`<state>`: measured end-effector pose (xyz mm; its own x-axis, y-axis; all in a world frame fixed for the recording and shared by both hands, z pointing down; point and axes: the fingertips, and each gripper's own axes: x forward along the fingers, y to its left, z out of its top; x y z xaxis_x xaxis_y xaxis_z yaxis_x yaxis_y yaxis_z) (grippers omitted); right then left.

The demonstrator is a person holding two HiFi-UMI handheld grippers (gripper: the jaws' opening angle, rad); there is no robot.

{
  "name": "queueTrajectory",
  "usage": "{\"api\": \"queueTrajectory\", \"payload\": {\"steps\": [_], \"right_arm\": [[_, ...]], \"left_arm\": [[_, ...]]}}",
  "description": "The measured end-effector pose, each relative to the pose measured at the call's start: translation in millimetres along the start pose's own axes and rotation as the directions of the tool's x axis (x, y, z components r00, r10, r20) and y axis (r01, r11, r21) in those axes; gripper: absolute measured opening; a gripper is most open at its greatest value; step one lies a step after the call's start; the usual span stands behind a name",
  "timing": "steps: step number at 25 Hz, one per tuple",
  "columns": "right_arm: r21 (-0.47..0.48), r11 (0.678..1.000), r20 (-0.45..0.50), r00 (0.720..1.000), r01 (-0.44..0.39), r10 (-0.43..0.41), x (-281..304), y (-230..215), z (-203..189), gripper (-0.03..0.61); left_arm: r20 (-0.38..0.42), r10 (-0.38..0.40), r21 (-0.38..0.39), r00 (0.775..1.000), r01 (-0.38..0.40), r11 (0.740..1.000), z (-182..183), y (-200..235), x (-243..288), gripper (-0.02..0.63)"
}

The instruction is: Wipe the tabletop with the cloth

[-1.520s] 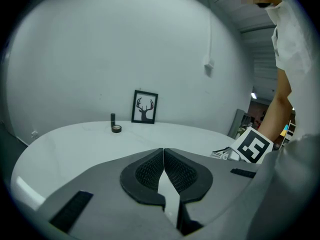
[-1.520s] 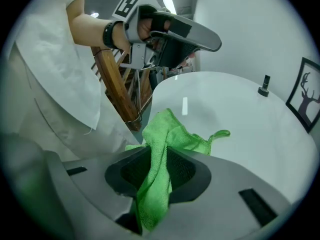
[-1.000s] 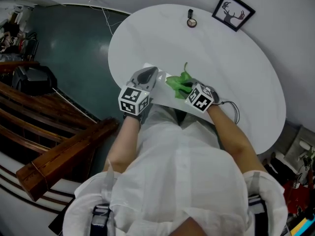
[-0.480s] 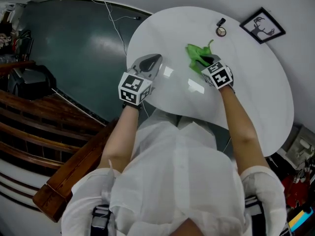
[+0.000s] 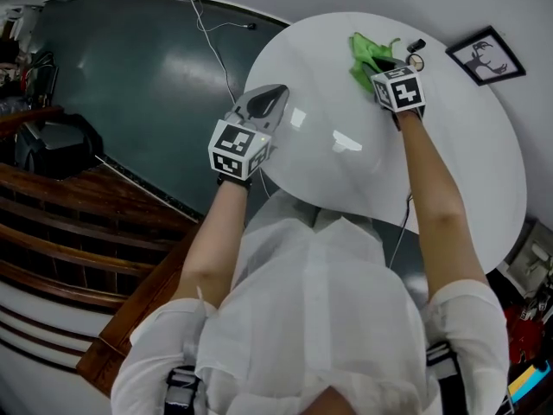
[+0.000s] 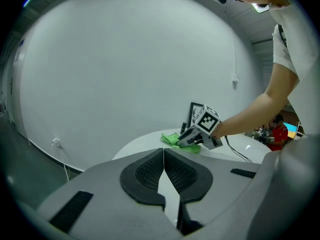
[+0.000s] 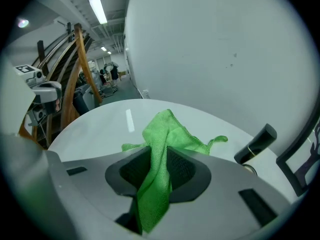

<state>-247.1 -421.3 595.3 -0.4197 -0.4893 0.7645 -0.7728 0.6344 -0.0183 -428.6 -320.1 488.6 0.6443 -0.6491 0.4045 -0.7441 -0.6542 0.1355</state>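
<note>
Dark floor point(image 5: 130, 67), white wall point(image 6: 125, 59), perhaps wooden stairs point(image 5: 52, 232).

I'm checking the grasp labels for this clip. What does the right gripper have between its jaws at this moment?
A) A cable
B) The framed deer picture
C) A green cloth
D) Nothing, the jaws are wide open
C: the right gripper view shows the green cloth pinched between the jaws of the right gripper, with its free end spread on the white table.
</note>
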Motion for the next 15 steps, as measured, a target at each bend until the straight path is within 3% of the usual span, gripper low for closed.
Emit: {"api": "queueTrajectory", "payload": {"steps": [10,15], "right_arm": [[0.142,0.979,0.018,0.989,0.143,-0.147,41,-32,59,0.092],[0.163,0.970,0.025,0.982,0.179,-0.186,62,-23,87,0.091]], "left_arm": [[-0.007,0.021,-0.028,1.000,-0.021,0.999,-13,31,-13,0.017],[-0.022,0.036,-0.046,0.999,-0.037,0.998,-24,39,-24,0.017]]}}
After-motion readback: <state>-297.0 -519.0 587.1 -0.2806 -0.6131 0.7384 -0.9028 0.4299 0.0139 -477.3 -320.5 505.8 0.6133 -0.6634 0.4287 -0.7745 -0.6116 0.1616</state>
